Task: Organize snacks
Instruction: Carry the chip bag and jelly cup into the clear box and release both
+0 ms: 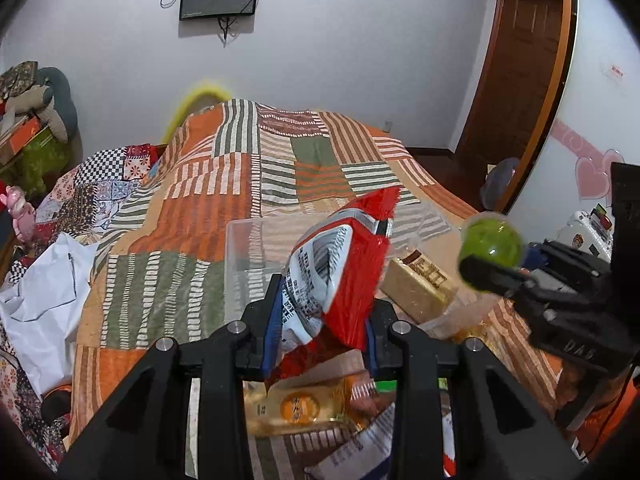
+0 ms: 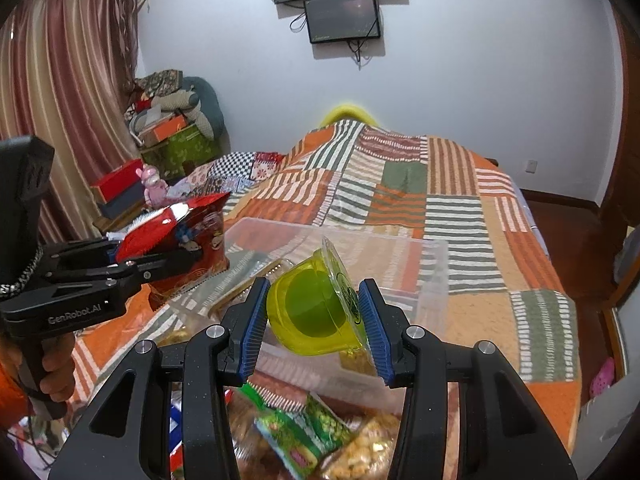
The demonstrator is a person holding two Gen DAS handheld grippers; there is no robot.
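My left gripper point(image 1: 322, 322) is shut on a red and white snack bag point(image 1: 340, 268) and holds it up above the bed; the bag also shows in the right wrist view point(image 2: 176, 236). My right gripper point(image 2: 316, 320) is shut on a green jelly cup point(image 2: 316, 304), held above a clear plastic bin point(image 2: 432, 280). In the left wrist view the jelly cup point(image 1: 490, 246) is at the right, and the bin point(image 1: 240, 264) lies just beyond the red bag. Loose snack packs point(image 2: 316, 436) lie on the bed below my right gripper.
A patchwork bedspread point(image 1: 224, 184) covers the bed. A tan wrapped snack point(image 1: 420, 284) lies by the bin. A white cloth point(image 1: 44, 300) is at the bed's left edge. Boxes and soft toys point(image 2: 168, 136) are piled by the curtain. A wooden door point(image 1: 516, 80) is at the right.
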